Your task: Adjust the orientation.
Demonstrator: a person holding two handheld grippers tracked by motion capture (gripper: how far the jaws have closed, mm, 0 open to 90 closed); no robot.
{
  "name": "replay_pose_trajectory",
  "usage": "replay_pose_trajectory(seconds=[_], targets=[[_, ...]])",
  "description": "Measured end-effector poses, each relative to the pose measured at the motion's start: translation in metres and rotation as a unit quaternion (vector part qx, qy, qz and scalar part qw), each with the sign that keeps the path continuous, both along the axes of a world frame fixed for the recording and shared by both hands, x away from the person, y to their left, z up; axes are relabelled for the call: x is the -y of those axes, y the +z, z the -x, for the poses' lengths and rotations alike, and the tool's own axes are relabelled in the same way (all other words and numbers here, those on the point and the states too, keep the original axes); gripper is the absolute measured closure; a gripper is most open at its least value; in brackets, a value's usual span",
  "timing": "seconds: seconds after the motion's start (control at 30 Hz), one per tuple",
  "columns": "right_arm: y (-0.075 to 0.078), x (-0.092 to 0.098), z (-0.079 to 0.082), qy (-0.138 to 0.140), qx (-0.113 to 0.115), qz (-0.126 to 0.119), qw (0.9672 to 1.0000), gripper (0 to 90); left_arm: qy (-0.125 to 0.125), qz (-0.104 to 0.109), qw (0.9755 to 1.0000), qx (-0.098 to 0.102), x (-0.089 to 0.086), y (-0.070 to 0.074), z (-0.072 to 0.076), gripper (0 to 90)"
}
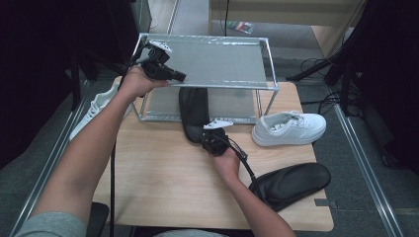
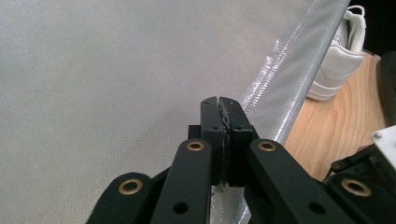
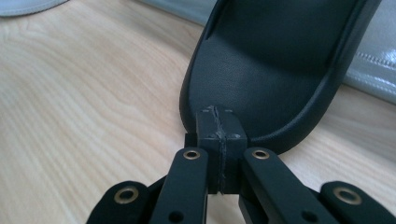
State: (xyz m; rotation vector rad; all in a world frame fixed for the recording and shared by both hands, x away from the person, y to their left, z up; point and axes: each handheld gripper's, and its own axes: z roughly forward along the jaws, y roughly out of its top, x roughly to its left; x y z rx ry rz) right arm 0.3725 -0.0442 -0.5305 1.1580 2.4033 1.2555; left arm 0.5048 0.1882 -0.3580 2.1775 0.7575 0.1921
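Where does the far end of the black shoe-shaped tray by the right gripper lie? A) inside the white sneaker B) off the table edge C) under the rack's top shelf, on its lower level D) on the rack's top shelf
C: in the high view the black shoe-shaped tray runs from the right gripper back beneath the top shelf of the silver metal-framed rack, onto its lower level.
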Motion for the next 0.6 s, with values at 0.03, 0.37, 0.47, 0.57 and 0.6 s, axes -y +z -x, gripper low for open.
replay_pose_trajectory(seconds=[0.03,0.37,0.47,0.57,0.6], targets=[[0.000,-0.002,-0.002,-0.003,-0.002,-0.002,1.0000,90.0,0.001,0.000,1.0000,0.001,0.000,0.000,0.000,89.9],[0.013,-0.013,-0.016,-0.007,0.026,0.007,0.9996,90.0,0.001,-0.002,1.0000,0.001,0.000,0.000,0.000,89.7],[0.017,-0.017,-0.024,-0.010,0.024,0.017,0.9995,90.0,0.004,0.002,1.0000,0.001,0.001,0.000,0.001,89.7],[0.016,-0.020,-0.031,-0.017,0.020,0.014,0.9996,90.0,0.002,-0.001,1.0000,0.003,0.001,0.000,0.001,89.7],[0.016,-0.021,-0.034,-0.019,0.014,0.008,0.9997,90.0,0.003,0.000,1.0000,0.003,0.001,0.000,0.001,89.7]])
